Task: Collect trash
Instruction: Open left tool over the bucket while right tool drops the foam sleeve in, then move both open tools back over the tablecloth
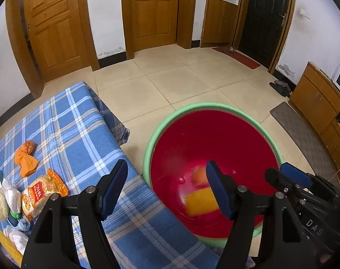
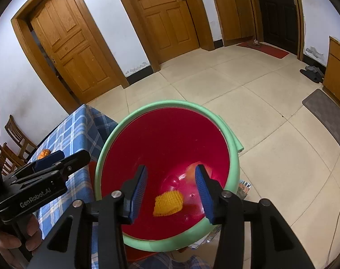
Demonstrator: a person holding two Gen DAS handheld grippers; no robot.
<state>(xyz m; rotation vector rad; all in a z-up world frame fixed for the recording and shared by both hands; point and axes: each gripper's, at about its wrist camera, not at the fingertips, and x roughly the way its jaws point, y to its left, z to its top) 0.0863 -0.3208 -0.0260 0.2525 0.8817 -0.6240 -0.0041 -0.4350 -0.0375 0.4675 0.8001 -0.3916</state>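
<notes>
A red basin with a green rim (image 1: 161,132) (image 2: 116,130) stands beside the table. In it lie a yellow knitted piece (image 2: 168,202) (image 1: 198,202) and an orange peel (image 2: 192,168) (image 1: 199,174). My left gripper (image 1: 167,190) is open and empty, over the table edge and the basin's rim. My right gripper (image 2: 171,189) is open and empty, above the basin. On the blue plaid tablecloth (image 1: 80,139) lie an orange peel (image 1: 26,158), a snack wrapper (image 1: 38,194) and several bits of white and yellow trash (image 1: 10,197) at the left edge.
Tiled floor (image 1: 170,83) stretches to wooden doors (image 1: 154,11). A wooden cabinet (image 1: 318,103) and a grey mat (image 1: 304,139) are at the right. Wooden chairs (image 2: 15,139) stand left of the table. Slippers (image 2: 311,72) lie by the far wall.
</notes>
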